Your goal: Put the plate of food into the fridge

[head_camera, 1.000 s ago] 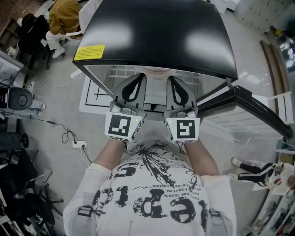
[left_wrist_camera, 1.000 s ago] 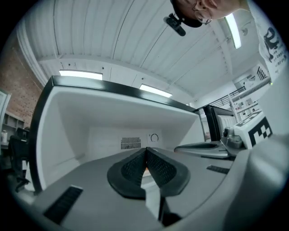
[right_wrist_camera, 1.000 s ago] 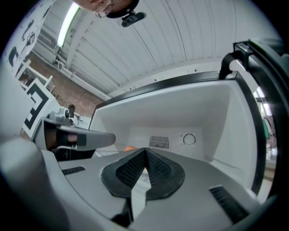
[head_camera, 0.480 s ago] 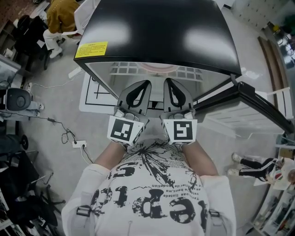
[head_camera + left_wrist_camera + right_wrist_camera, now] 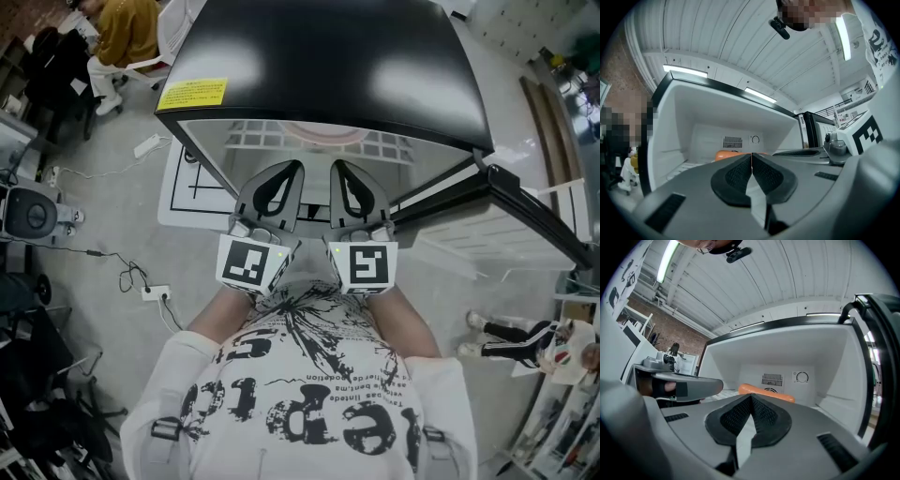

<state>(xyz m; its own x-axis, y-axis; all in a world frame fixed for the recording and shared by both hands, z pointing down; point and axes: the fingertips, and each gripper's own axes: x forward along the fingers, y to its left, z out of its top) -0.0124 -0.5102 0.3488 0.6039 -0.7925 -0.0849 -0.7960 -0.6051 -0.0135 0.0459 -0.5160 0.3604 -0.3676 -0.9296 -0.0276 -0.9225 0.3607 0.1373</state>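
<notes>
Two closed, empty claws
Left claw (image 5: 751,155) and right claw (image 5: 751,397) face the fridge (image 5: 328,66); orange plate (image 5: 766,393) sits inside.

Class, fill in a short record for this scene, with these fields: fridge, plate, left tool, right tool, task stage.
fridge: door open
plate: orange rim, on the shelf inside the fridge
left tool: shut, empty, pointing into the fridge
right tool: shut, empty, pointing into the fridge
task stage: plate is in, door not yet closed
</notes>
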